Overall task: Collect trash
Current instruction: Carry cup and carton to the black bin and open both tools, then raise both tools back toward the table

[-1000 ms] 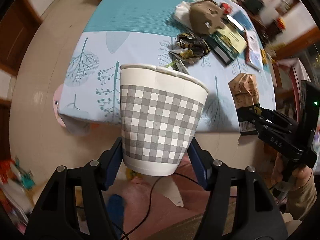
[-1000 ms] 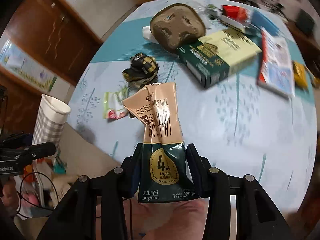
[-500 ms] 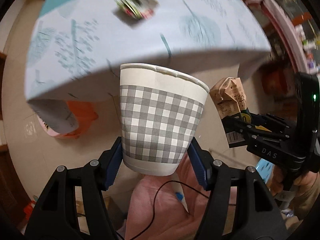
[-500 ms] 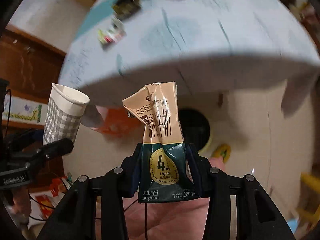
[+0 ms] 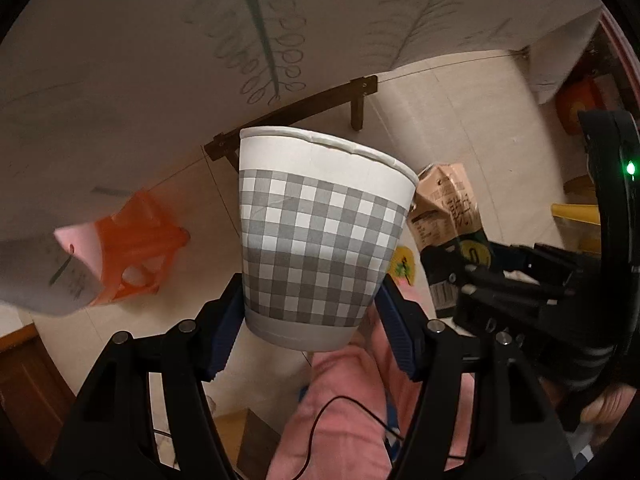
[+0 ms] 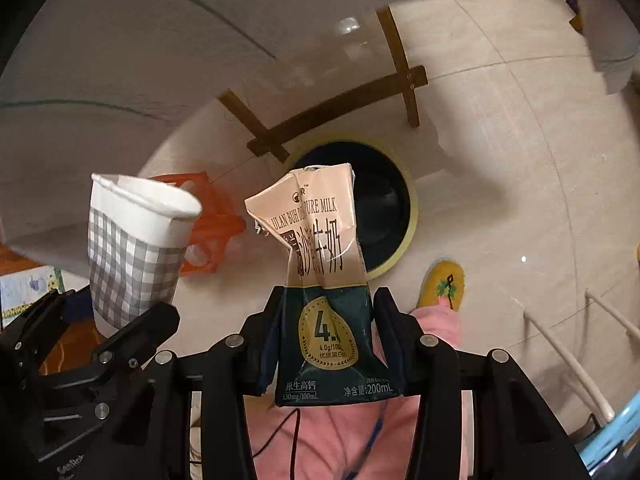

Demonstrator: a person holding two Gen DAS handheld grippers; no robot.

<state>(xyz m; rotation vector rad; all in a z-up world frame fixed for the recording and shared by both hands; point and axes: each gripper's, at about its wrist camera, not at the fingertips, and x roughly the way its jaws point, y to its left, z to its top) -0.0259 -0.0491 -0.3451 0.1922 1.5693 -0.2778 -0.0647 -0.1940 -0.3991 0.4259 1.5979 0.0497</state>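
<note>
My left gripper [image 5: 312, 312] is shut on a grey-and-white checked paper cup [image 5: 316, 240], held upright; the cup also shows in the right wrist view [image 6: 132, 252]. My right gripper [image 6: 326, 336] is shut on a crumpled milk carton [image 6: 320, 280], tan above and dark green below; the carton also shows in the left wrist view [image 5: 448, 216]. A round bin [image 6: 384, 208] with a yellow rim and dark inside stands on the floor under the table, just behind the carton.
The tablecloth's hanging edge [image 5: 160, 40] fills the top of both views. A dark wooden table brace [image 6: 340, 100] crosses above the bin. An orange plastic stool [image 5: 136, 248] stands to the left. A yellow slipper [image 6: 442, 284] and pink trouser legs [image 6: 344, 440] are below.
Both grippers have dropped from tabletop height to below the table edge, still holding the cup and carton. The tabletop has left view; the bin and floor now show.
</note>
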